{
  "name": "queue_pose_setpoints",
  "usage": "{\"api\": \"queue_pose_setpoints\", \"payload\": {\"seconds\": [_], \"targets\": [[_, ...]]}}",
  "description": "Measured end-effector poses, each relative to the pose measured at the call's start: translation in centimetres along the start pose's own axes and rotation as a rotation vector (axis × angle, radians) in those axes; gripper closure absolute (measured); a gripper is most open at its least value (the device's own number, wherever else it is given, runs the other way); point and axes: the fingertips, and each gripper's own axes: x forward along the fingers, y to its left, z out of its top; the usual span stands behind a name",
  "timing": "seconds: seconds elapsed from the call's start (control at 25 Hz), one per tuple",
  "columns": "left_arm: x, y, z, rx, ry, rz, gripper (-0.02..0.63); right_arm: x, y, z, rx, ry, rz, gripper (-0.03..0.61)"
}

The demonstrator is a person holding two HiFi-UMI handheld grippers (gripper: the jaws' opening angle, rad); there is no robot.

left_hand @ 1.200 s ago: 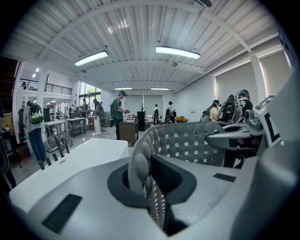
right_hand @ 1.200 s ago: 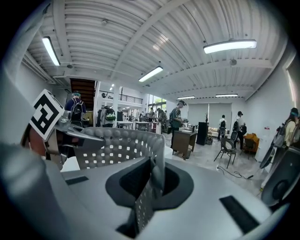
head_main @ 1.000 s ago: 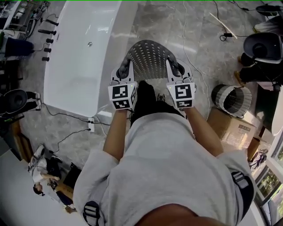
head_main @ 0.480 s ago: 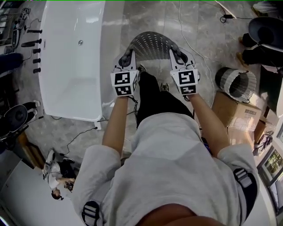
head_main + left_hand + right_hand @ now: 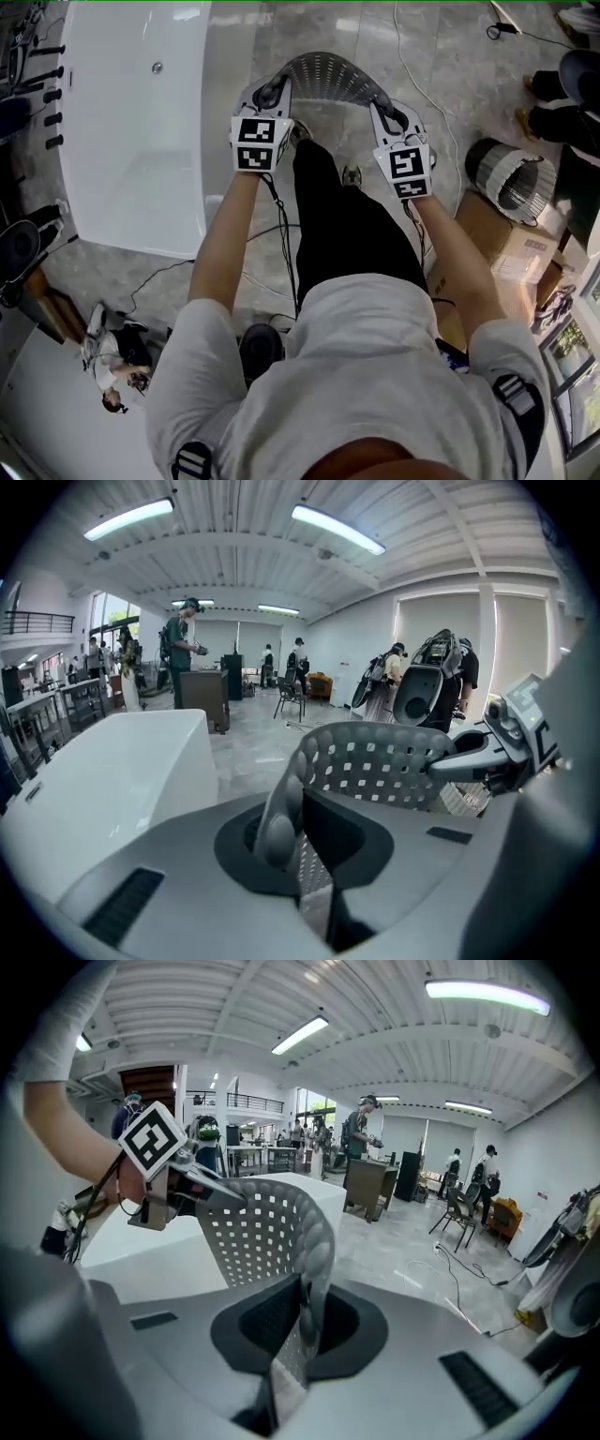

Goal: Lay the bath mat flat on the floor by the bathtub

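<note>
A grey perforated bath mat (image 5: 323,75) hangs in an arch between my two grippers, held in the air above the marble floor. My left gripper (image 5: 273,93) is shut on the mat's left edge (image 5: 281,808). My right gripper (image 5: 386,110) is shut on the opposite edge (image 5: 314,1269). The mat (image 5: 375,761) curves across to the right gripper (image 5: 506,752) in the left gripper view. The right gripper view shows it (image 5: 262,1232) running over to the left gripper (image 5: 164,1176). The white bathtub (image 5: 131,141) lies just left of the mat.
A cardboard box (image 5: 497,234) and a round wire basket (image 5: 511,178) stand at the right. Cables (image 5: 412,56) trail over the floor ahead and beside the tub's near end. The person's shoes (image 5: 351,174) are under the mat. People sit at the far right (image 5: 572,103).
Both arms have stretched forward, carrying the mat farther out and up in the view. The tub now reaches lower in the frame. Both grips are unchanged.
</note>
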Motion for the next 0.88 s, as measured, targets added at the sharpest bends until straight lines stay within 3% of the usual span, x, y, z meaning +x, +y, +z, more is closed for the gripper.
{"api": "queue_pose_setpoints", "payload": {"seconds": [0.36,0.52,0.72,0.88], "targets": [[3.6,1.9,-8.6,0.027,0.076,-0.061,0.586,4.7,4.2,-7.1,0.049,0.097,0.041,0.555],[3.2,1.8,-12.5,-0.069,0.142,-0.049,0.586,5.6,5.9,-9.2,0.081,0.143,0.062,0.555],[2.8,2.5,-14.3,-0.06,0.189,-0.057,0.586,6.0,7.7,-10.2,0.126,0.163,0.113,0.555],[4.9,3.3,-14.9,-0.066,0.21,-0.081,0.586,7.3,6.7,-11.7,0.161,0.194,0.09,0.555]]}}
